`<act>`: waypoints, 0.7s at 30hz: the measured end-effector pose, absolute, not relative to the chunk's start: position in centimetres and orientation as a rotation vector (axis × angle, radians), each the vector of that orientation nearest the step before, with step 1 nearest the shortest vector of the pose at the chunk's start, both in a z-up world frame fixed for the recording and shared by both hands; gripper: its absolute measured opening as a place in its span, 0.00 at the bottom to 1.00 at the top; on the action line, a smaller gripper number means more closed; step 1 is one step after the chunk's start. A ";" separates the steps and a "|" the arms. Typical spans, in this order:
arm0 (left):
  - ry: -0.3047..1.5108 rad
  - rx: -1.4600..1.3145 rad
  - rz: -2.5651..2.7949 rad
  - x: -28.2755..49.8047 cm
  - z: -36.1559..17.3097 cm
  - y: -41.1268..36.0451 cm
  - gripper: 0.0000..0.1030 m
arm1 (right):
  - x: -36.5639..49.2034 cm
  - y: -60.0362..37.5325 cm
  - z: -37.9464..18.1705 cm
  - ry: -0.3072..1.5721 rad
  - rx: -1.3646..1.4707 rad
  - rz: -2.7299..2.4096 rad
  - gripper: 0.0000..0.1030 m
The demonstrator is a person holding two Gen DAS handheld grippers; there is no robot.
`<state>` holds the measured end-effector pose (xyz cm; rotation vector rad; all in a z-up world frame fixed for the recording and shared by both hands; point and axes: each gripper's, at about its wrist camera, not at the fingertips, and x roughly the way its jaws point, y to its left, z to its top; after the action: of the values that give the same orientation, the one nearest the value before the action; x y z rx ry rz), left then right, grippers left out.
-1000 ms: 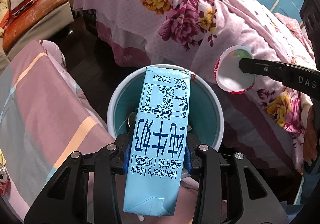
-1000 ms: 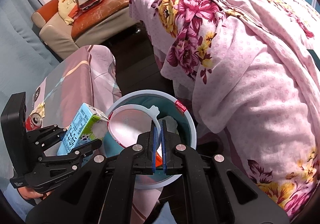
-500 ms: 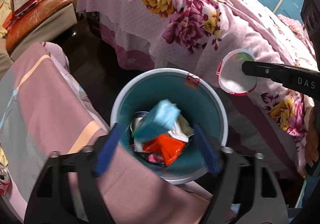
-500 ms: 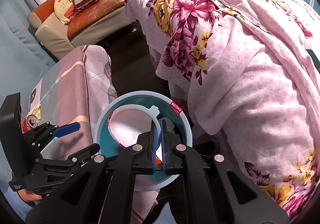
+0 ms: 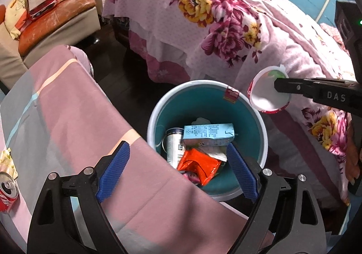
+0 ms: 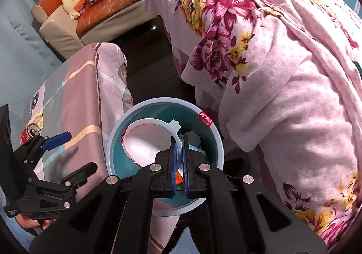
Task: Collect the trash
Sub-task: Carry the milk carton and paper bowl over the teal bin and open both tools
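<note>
Hanging directly over the bin (image 6: pixel 165 154), the lid (image 6: pixel 147 138) sits pinched in the right gripper (image 6: pixel 178 163), flat face tilted, bin mouth straight below. Left gripper (image 5: pixel 176 170) is opening, nothing between its blue pads; the milk carton (image 5: pixel 208 135) lies crosswise inside. A soda can (image 5: pixel 8 190) waits far left on the striped cloth (image 5: pixel 79 118), nearer the left hand; floral bed (image 6: pixel 282 73) to the right.

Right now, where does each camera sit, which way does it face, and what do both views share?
Left wrist: on the left claw, looking down into the trash bin; its jaws are opening, nothing between them.
Right wrist: on the right claw, looking down at the bin, shut on a white lid.
Shared: bin, lid, soda can, floral bedspread.
</note>
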<state>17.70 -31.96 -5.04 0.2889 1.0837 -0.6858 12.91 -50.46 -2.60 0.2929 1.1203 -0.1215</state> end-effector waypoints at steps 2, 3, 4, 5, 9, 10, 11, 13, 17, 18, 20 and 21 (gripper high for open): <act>1.083 0.281 -0.681 17.9 -4.9 -31.6 0.85 | 13.2 -50.2 -2.8 1.132 0.289 -0.120 0.04; 1.082 0.277 -0.680 18.0 -4.9 -31.3 0.85 | 13.3 -50.1 -2.9 1.136 0.287 -0.120 0.04; 1.082 0.272 -0.677 18.1 -4.9 -31.1 0.85 | 13.5 -49.9 -2.9 1.140 0.285 -0.119 0.04; 1.082 0.267 -0.675 18.2 -4.9 -30.8 0.85 | 13.7 -49.7 -3.1 1.150 0.282 -0.117 0.05; 1.088 0.243 -0.669 18.7 -5.1 -29.9 0.85 | 14.2 -49.2 -3.3 1.166 0.281 -0.114 0.08; 1.091 0.235 -0.668 18.8 -5.1 -29.7 0.85 | 14.3 -49.1 -3.4 1.170 0.281 -0.112 0.09; 1.093 0.228 -0.667 18.9 -5.1 -29.5 0.85 | 14.3 -49.0 -3.5 1.174 0.280 -0.112 0.10; 1.094 0.224 -0.665 19.0 -5.2 -29.1 0.85 | 14.5 -48.8 -3.5 1.179 0.281 -0.117 0.35; 1.096 0.207 -0.662 19.1 -5.3 -28.2 0.85 | 14.6 -48.1 -3.2 1.178 0.248 -0.129 0.45; 1.097 0.203 -0.660 19.1 -5.3 -28.0 0.85 | 14.7 -47.9 -3.1 1.182 0.240 -0.129 0.47; 1.096 0.193 -0.657 19.2 -5.2 -27.4 0.85 | 14.8 -47.4 -2.8 1.186 0.210 -0.131 0.51; 1.095 0.190 -0.655 19.2 -5.2 -27.1 0.85 | 14.8 -47.3 -2.6 1.186 0.203 -0.130 0.54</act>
<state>19.18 -27.15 -5.20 0.1900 1.0947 -0.6546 14.85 -47.30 -2.63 0.2031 1.1863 -0.1302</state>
